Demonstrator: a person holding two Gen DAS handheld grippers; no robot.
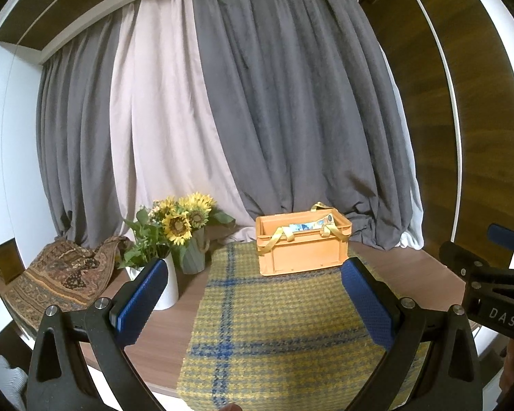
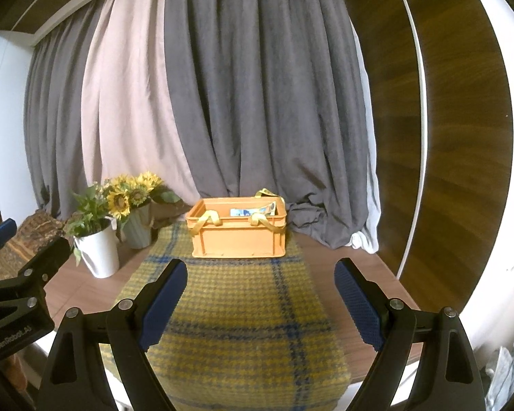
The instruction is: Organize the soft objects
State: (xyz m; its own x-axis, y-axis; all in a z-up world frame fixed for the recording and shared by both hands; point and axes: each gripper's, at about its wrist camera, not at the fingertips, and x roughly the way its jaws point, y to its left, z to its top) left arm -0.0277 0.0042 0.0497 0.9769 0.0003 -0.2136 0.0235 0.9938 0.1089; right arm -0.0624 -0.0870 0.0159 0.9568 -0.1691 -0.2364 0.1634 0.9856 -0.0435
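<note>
Left wrist view: the left gripper (image 1: 253,294) hangs spread wide over the plaid cloth (image 1: 274,325), nothing between its blue pads. Ahead, the orange crate (image 1: 303,246) sits at the cloth's far end, a bag with yellow straps (image 1: 311,227) tucked inside. Sunflowers (image 1: 181,219) stand left of it.

Right wrist view: the right gripper (image 2: 260,303) is spread wide too, empty, over the same cloth (image 2: 233,325). The crate (image 2: 238,236) stands straight ahead, the bag (image 2: 253,212) inside it.

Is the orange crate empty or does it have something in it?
Not empty: the orange crate holds a blue-printed item, with yellow straps draped over its rim.
</note>
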